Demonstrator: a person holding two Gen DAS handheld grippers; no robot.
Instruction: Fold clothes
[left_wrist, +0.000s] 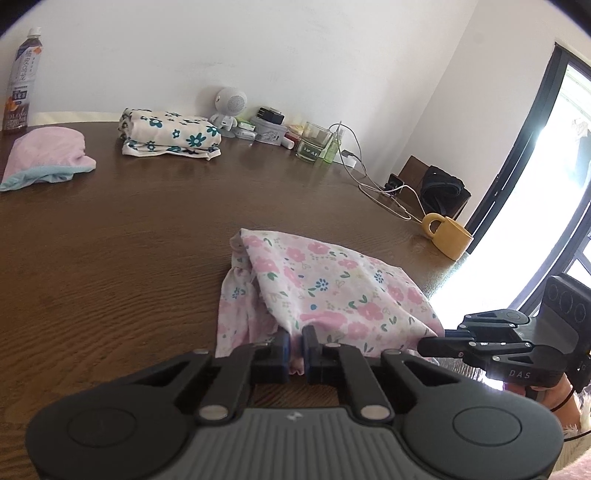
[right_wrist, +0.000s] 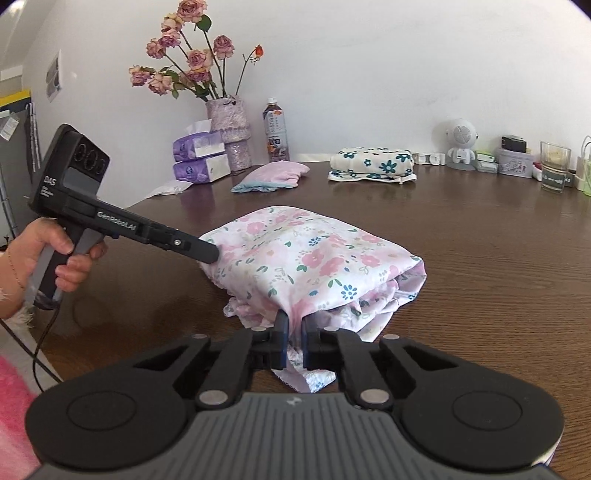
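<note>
The pink floral garment (left_wrist: 325, 295) lies bunched on the near part of the brown wooden table (left_wrist: 110, 258). The left gripper (left_wrist: 294, 345) is clamped on its near edge; the right gripper (right_wrist: 294, 338) pinches another edge of the fabric. Far across the table sit a folded blue-flowered cloth (right_wrist: 371, 162) and a folded pink cloth (right_wrist: 273, 175)

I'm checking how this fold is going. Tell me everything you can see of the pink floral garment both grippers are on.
The pink floral garment is thin white cloth printed with pink flowers, small blue ones and green leaves. It lies bunched on the brown wooden table, a smooth top layer folded over crumpled layers and a scalloped hem below. The left hand-held gripper pinches one near edge; the right hand-held gripper pinches another. Both edges are lifted slightly.
</note>
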